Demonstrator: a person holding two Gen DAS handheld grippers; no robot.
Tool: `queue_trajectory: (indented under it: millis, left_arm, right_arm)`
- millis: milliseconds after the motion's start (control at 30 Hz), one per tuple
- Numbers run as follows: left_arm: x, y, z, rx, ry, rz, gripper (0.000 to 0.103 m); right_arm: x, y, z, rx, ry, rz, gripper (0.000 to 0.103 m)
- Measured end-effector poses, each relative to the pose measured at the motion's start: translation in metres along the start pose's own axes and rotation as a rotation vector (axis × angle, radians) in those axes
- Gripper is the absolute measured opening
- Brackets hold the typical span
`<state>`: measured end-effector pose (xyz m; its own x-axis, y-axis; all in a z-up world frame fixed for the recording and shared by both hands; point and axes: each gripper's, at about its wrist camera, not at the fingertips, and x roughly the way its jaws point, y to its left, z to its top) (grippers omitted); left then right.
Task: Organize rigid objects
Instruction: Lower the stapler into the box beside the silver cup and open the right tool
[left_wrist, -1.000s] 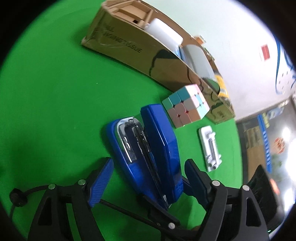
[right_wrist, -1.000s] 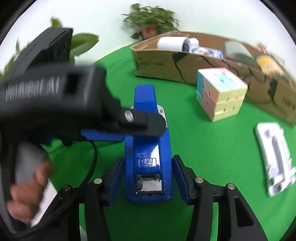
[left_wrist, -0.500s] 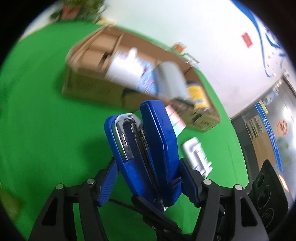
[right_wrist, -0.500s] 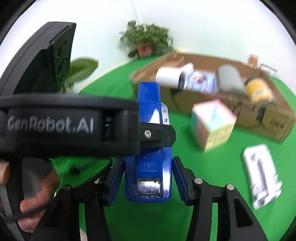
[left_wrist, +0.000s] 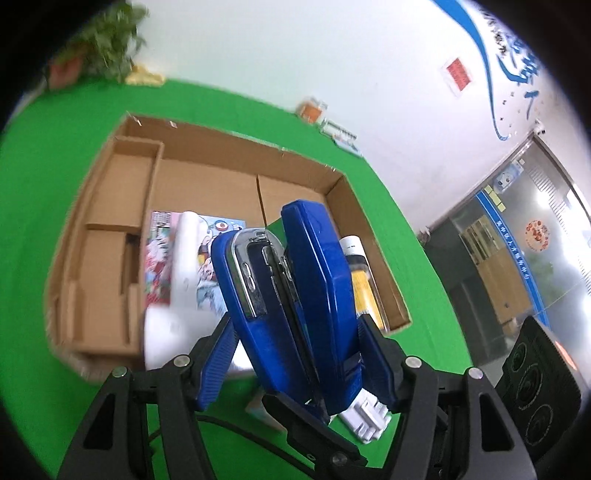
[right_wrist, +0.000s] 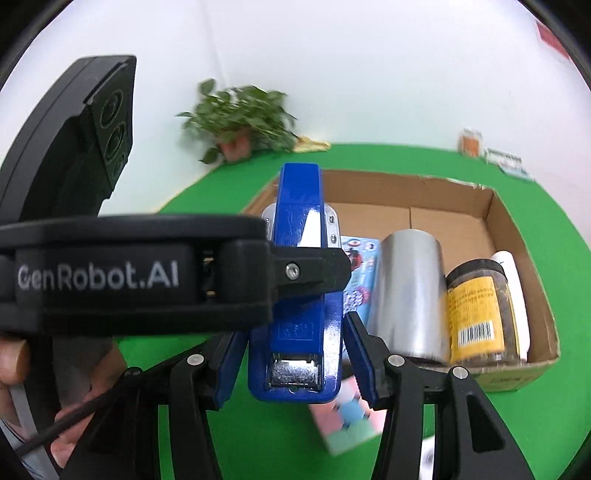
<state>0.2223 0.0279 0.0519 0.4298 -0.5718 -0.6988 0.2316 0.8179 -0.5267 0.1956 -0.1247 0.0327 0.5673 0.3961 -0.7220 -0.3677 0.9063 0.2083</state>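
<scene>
Above the cardboard box (right_wrist: 495, 206), a big blue stapler (left_wrist: 295, 295) hangs in the air, carried by both tools at once. Left gripper (left_wrist: 295, 363) has its jaws roughly half apart, pads pressed on the stapler's base and top arm near the hinge end. Right gripper (right_wrist: 293, 356) grips the same stapler across its width at the back end, jaws also abt half apart, pads tight on both sides.

Box already holds a silver roll (right_wrist: 408, 291), a jar w/ yellow label (right_wrist: 476, 314), a white tube and a colourful booklet (left_wrist: 159, 254). Far half of the box floor is bare. A pastel cube (right_wrist: 347, 417) sits on the green table (right_wrist: 546, 221) just below the right tool, outside the box.

Risks, as I judge them: two grips on one rigid thing means any mismatch between hands can twist it loose or pry the stapler open. Dropping it early would land it on the roll or jar, not on bare floor. Stapler is long, so it could also catch the near wall if lowered too soon. Releasing one side before the other would let it swing.
</scene>
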Motion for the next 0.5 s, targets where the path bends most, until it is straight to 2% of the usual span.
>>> queue_trajectory:
  millis: [167,267,500]
  left_arm:
    - [0.043,0.027,0.027,-0.034,0.14,-0.077,0.064]
    - [0.062,0.042,0.033,-0.071,0.195,-0.123,0.064]
    - [0.078,0.05,0.039,-0.072,0.254,-0.145,0.064]
  right_arm:
    - [0.041,-0.018,0.02,0.078,0.104,-0.054,0.05]
    - [0.057,-0.023,0.025,0.103,0.132,-0.084,0.05]
    - [0.083,-0.022,0.032,0.128,0.169,-0.123,0.05]
